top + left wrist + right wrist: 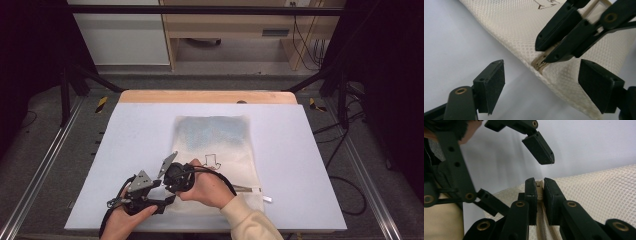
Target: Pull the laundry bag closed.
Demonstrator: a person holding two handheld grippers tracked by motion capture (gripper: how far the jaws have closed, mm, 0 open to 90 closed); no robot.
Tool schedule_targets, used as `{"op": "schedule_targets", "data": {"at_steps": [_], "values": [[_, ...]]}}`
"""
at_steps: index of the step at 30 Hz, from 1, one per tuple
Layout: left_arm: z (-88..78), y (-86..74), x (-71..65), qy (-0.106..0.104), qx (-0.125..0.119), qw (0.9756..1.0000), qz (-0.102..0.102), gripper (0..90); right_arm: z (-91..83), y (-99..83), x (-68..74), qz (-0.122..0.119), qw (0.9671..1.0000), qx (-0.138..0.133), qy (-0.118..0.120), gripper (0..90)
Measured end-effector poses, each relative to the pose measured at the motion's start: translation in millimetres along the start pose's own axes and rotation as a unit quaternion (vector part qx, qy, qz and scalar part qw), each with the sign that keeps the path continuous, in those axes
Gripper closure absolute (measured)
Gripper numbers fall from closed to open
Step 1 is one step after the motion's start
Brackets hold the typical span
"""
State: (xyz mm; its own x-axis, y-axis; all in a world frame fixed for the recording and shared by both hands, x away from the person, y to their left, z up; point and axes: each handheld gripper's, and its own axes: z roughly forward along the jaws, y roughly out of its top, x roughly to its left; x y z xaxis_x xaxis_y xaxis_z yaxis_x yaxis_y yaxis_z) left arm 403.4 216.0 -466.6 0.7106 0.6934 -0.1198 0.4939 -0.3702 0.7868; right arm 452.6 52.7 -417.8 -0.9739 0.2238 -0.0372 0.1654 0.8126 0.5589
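A cream mesh bag [215, 140] with a small line drawing lies flat on the pale mat [125, 150]. At its near left corner my right gripper [539, 188] is shut on the bag's zipper end [540, 65], which shows as beige tape between the pads. The bag's mesh [599, 190] spreads out to the right behind it. My left gripper [544, 85] stands open around that same corner, its pads [492, 82] apart from the fabric. One of its fingers [539, 148] hangs above the right gripper's tips. In the high view both grippers, left [160, 197] and right [172, 185], meet at the bag's corner.
The mat covers a wooden table whose far edge [207, 96] shows. Metal rails [45, 165] run along both sides on the floor, with cables [345, 185] at the right. A white zipper tab [267, 199] lies at the bag's near right corner.
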Motion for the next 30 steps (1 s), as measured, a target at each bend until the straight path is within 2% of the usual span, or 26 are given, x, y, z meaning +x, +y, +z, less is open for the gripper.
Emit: {"op": "schedule_targets", "data": {"at_steps": [2, 6, 12, 16, 17, 18, 23, 25, 26, 27, 30], "values": [[2.5, -0.8, 1.9, -0.01, 0.003, 0.9999, -0.01, 22.9, -1.4, 0.0, 0.3, -0.001, 1.0, 0.0, 0.0, 81.7], [4.1, 0.3, 6.0, -0.021, 0.004, 0.9996, -0.016, 25.6, -3.5, 0.4, 0.6, -0.002, 1.0, -0.003, -0.002, 81.7], [6.4, -0.1, 8.9, -0.035, 0.003, 0.9992, -0.02, 30.2, -8.1, 1.4, -1.2, -0.008, 0.9999, -0.013, 0.0, 81.7], [7.4, 0.6, 9.3, -0.044, 0.001, 0.9988, -0.021, 33.0, -10.4, 2.0, -0.8, -0.004, 0.9999, -0.017, -0.002, 81.7], [9.6, 0.5, 10.1, -0.051, 0.001, 0.9982, -0.03, 33.8, -10.7, 1.8, -0.7, -0.008, 0.9998, -0.019, -0.001, 81.7], [9.6, 0.5, 10.1, -0.051, 0.001, 0.9982, -0.03, 34.6, -11.1, 1.7, -0.6, -0.006, 0.9998, -0.019, -0.001, 81.8], [11.3, 2.2, 13.9, -0.08, 0.003, 0.9962, -0.034, 37.9, -12.5, 1.7, -1.2, -0.004, 0.9998, -0.019, -0.003, 81.7], [14.4, 2.1, 15.7, -0.097, 0.006, 0.9943, -0.042, 41.4, -12.4, 1.4, -1.4, -0.005, 0.9997, -0.023, -0.003, 81.7], [14.4, 2.1, 15.7, -0.097, 0.006, 0.9943, -0.042, 42.7, -12.4, 1.5, -1.5, -0.007, 0.9997, -0.025, -0.003, 81.7], [16.3, 1.9, 16.2, -0.11, 0.006, 0.9929, -0.044, 44.8, -12.6, 1.4, -1.7, -0.009, 0.9997, -0.023, -0.003, 81.7], [18.7, 1.5, 15.9, -0.117, 0.006, 0.9922, -0.042, 49.6, -12.4, 0.9, -2.3, -0.01, 0.9997, -0.023, -0.002, 81.7]]}}
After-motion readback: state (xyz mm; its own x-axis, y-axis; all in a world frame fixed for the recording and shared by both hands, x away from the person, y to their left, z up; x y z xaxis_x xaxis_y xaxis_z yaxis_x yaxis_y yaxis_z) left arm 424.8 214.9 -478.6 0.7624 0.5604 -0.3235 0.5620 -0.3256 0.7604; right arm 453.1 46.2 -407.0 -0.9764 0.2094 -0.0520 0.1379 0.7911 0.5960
